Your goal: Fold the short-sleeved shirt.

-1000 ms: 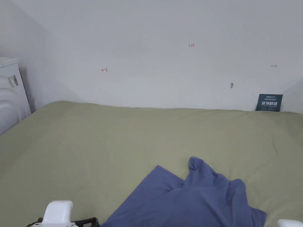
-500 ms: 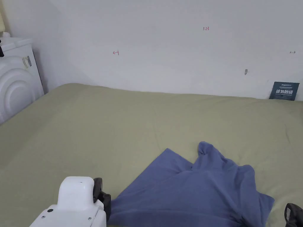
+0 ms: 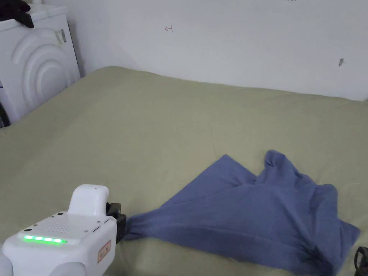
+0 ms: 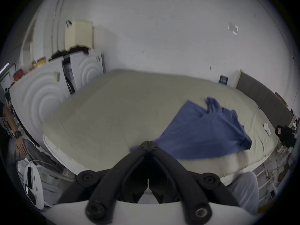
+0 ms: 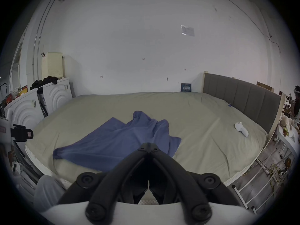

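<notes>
Lying rumpled on the bed (image 3: 143, 118), blue shirt (image 3: 251, 219), corner pinched taut by left gripper (image 3: 122, 224), right gripper (image 5: 148, 145) clamped on its hem

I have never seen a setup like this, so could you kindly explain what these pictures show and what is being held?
A person holds a two-jaw gripper in each hand; no robot arm is involved. One picture comes from a camera on the person's head, the other two from cameras riding on each gripper. A blue short-sleeved shirt lies rumpled on a green bed. The left gripper is shut on one corner, drawing the cloth taut. The right gripper has its jaws shut at the shirt's other side, apparently pinching it.
</notes>
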